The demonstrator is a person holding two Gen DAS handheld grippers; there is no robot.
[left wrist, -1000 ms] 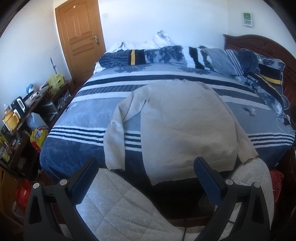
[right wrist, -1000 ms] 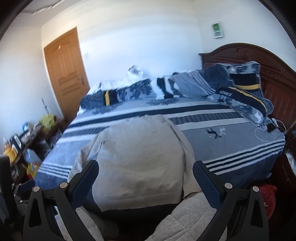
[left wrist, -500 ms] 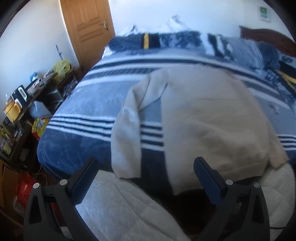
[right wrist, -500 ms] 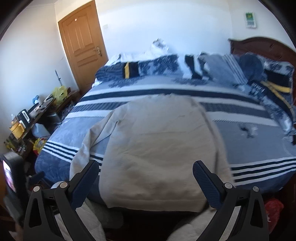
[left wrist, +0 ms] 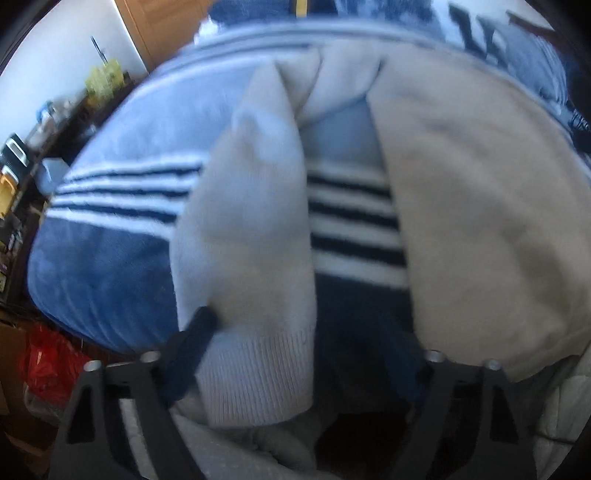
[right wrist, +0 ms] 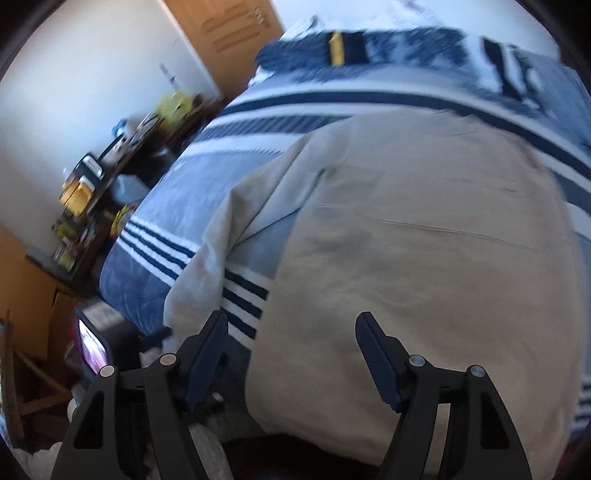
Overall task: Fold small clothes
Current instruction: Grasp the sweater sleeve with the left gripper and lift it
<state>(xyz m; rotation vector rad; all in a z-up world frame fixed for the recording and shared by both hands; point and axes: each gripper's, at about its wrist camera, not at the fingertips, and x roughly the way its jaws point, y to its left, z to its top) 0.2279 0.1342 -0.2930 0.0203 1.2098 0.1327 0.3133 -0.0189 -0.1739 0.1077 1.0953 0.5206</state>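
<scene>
A beige sweater lies spread on the striped bed, its left sleeve reaching the near edge. A cluttered shelf stands far left beside a wooden door. Left tool released astride the sleeve cuff; right tool released over the hem.

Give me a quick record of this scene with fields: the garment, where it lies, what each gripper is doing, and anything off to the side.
garment: beige sweater, spread flat, one sleeve lying apart from the body
surface: bed with blue striped blanket
left gripper: open, straddling the sleeve's ribbed cuff
right gripper: open, over the sweater's near hem, gripping nothing
folding: not yet begun
side: wooden door, cluttered shelf beside the bed
image quality: motion blur in both views
</scene>
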